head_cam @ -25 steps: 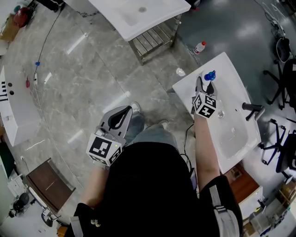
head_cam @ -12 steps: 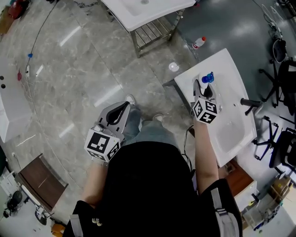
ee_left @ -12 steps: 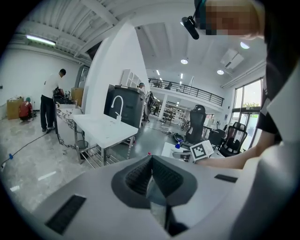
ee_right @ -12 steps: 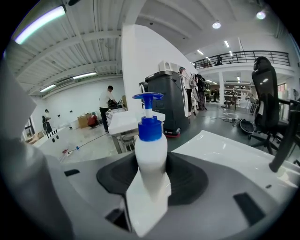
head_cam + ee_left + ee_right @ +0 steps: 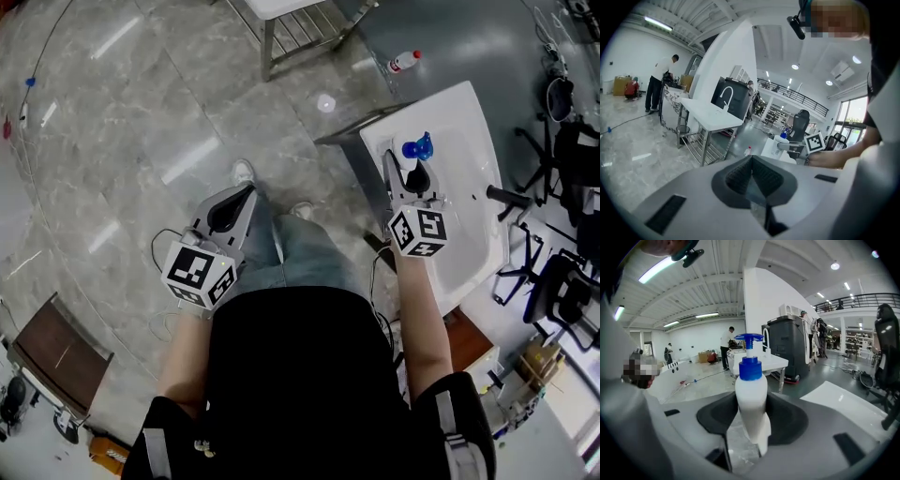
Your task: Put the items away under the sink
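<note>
While the right gripper (image 5: 751, 425) clamps it, white pump bottle (image 5: 751, 397) between jaws, left gripper (image 5: 751, 161) closed.

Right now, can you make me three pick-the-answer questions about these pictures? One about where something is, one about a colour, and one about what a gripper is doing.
1. Where is the red-capped bottle?
A. on a shelf
B. in a box
C. on the floor

2. What colour is the pump on the pump bottle?
A. blue
B. green
C. yellow

3. What is the right gripper doing?
A. open and empty
B. shut on the pump bottle
C. shut on a sponge

Answers:
1. C, because the head view shows it lying on the grey floor.
2. A, because the pump head and collar are blue above a white body.
3. B, because the right gripper view shows the bottle clamped between the jaws.
</note>
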Tool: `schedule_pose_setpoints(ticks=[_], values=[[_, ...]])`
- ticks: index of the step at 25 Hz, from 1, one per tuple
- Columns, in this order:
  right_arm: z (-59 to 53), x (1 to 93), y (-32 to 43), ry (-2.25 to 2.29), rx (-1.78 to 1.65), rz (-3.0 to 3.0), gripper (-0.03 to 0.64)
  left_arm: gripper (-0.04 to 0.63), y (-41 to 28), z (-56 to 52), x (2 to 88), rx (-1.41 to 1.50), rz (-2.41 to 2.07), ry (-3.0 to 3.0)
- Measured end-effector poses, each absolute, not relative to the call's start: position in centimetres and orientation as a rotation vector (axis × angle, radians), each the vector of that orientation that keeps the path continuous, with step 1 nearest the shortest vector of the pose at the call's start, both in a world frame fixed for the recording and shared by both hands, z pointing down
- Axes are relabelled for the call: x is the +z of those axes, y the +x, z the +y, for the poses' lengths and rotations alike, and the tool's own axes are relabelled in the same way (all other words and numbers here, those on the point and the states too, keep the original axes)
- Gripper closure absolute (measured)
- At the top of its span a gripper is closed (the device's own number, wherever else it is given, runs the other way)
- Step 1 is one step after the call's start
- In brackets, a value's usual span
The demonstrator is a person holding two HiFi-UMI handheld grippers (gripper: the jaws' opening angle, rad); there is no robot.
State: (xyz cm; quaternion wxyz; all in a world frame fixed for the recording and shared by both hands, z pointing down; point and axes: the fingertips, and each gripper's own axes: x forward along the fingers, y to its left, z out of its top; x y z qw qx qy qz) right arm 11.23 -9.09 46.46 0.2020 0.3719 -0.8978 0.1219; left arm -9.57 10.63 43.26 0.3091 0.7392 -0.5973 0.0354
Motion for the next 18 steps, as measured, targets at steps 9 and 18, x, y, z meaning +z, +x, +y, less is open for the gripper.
schedule_pose_setpoints(ticks=[9,18], values=[[-3.5,51.8,4.6,0.809,0.374,-2.565,0.417,0.574,-9.1,11.7,50.0,0.072,-1.495,1.921],[1.1,62.8,3.0,0.693,0.349,-2.525,0.417,0.574,-8.8,12.0,58.7,0.131,-1.426,1.908]])
